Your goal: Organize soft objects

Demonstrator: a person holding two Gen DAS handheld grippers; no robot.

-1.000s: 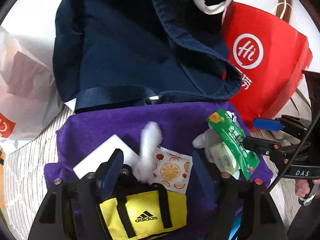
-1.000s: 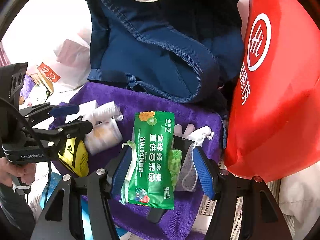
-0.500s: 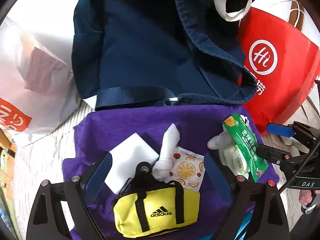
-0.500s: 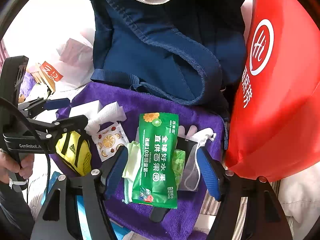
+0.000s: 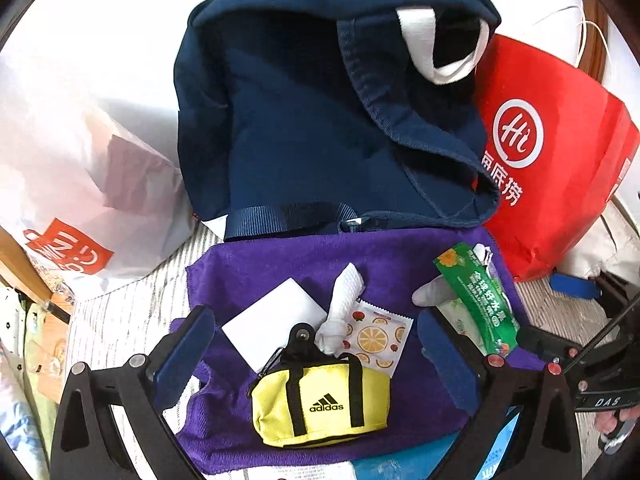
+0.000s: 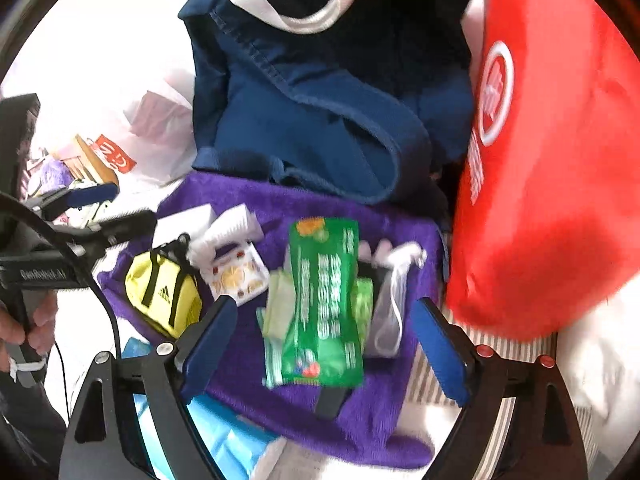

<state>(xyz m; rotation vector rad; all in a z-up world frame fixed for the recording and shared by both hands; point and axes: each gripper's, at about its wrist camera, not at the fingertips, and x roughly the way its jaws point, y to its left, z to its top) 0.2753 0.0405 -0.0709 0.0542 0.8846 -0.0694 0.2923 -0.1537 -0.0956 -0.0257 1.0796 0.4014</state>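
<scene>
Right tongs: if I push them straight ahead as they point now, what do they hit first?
Most likely the green snack packet, lying on the purple towel between the open right tongs. Depth is unclear in the blurred view.

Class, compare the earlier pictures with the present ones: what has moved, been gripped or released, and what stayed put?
The left hand-held gripper has opened wide and pulled back from the white roll and the yellow pouch; neither is held. The right hand-held gripper stays open over the green packet, retreating slightly. The items on the purple towel kept their places.
</scene>
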